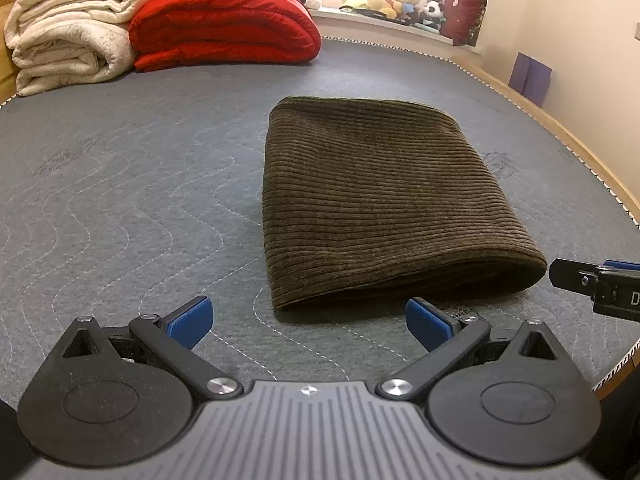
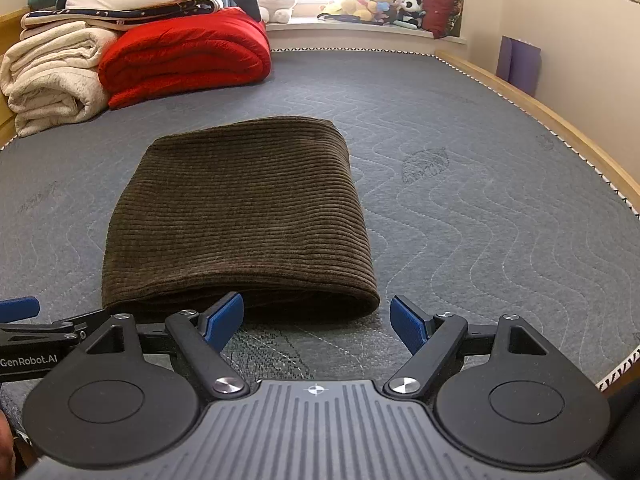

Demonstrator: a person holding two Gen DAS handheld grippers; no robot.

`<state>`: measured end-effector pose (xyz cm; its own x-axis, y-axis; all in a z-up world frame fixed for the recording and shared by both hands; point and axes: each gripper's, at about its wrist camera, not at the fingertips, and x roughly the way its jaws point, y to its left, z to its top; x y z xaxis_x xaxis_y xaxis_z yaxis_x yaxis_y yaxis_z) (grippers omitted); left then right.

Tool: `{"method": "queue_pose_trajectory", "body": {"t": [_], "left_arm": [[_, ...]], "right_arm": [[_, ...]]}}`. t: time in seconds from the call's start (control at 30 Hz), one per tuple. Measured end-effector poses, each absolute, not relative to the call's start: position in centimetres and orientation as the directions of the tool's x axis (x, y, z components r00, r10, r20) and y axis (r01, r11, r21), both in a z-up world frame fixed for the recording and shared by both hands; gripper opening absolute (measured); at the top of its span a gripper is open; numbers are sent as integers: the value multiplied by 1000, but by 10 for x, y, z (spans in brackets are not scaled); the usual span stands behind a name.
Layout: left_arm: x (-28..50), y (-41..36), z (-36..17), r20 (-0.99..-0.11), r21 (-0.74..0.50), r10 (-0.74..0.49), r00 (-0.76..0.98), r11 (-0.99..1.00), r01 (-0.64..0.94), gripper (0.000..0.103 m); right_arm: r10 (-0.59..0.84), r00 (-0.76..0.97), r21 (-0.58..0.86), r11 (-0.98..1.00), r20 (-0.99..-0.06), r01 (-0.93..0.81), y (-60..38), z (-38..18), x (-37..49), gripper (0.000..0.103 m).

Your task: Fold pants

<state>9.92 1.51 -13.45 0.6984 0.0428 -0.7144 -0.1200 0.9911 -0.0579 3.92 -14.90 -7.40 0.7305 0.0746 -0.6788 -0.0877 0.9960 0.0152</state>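
The dark brown corduroy pants (image 1: pixel 380 204) lie folded into a compact rectangle on the grey quilted mattress (image 1: pixel 120 200); they also show in the right wrist view (image 2: pixel 240 216). My left gripper (image 1: pixel 308 320) is open and empty, just in front of the fold's near left corner. My right gripper (image 2: pixel 318 322) is open and empty, just in front of the fold's near right edge. Part of the right gripper (image 1: pixel 600 284) shows at the right edge of the left wrist view, and part of the left gripper (image 2: pixel 24 320) shows at the left edge of the right wrist view.
A folded red blanket (image 1: pixel 224 28) and cream blankets (image 1: pixel 68 36) are stacked at the far left of the mattress. Plush toys (image 2: pixel 372 4) and a dark red cushion (image 2: pixel 444 4) sit on the window sill. A wooden bed rim (image 2: pixel 560 120) runs along the right.
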Motion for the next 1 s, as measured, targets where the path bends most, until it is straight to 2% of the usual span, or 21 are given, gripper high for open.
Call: {"method": "queue_pose_trajectory", "body": {"t": [1.0], "left_arm": [[95, 13, -134, -693, -49, 28, 720, 995, -85, 103]], "right_arm": [[78, 729, 11, 995, -680, -96, -148, -74, 39, 82]]}}
